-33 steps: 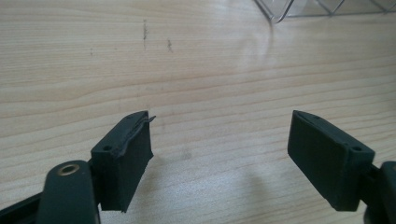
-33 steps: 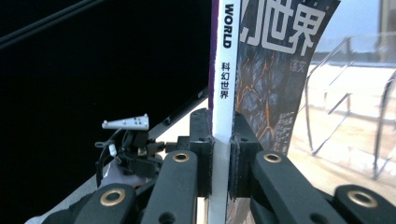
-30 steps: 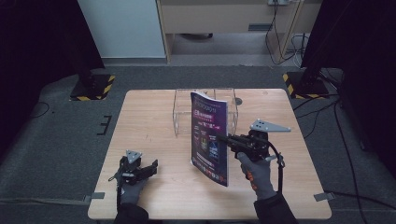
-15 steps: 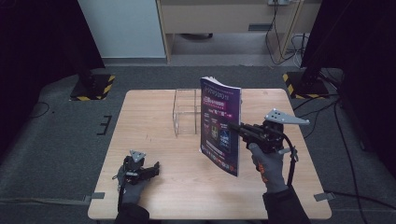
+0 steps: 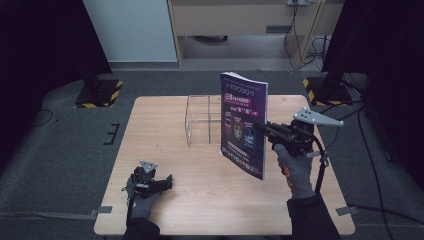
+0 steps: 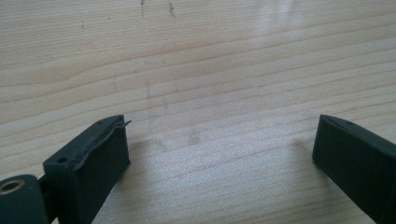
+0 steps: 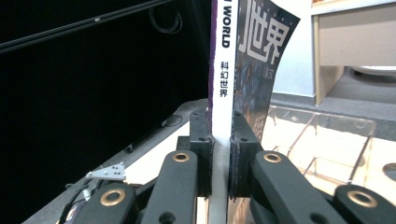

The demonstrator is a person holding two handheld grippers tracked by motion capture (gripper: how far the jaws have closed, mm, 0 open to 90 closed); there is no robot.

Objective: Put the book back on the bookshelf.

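A purple-covered magazine (image 5: 243,125) stands upright in the air above the table's right half, and my right gripper (image 5: 260,125) is shut on its spine edge. In the right gripper view the white spine (image 7: 223,70) is pinched between the two pads, with my right gripper (image 7: 220,140) holding it vertical. My left gripper (image 5: 169,180) rests low at the front left of the wooden table (image 5: 160,120). Its jaws have just been opening and stand wide apart, with nothing but bare wood (image 6: 210,56) between them at my left gripper (image 6: 219,140).
A clear acrylic rack (image 5: 202,120) stands at the back middle of the table, just left of and behind the magazine; it also shows as the clear rack (image 7: 322,140). Yellow-and-black striped stand feet (image 5: 100,95) sit on the floor beyond the table's far corners.
The right hand has raised the magazine and carried it to the right, so it now stands higher and more upright. The left hand has stayed in place.
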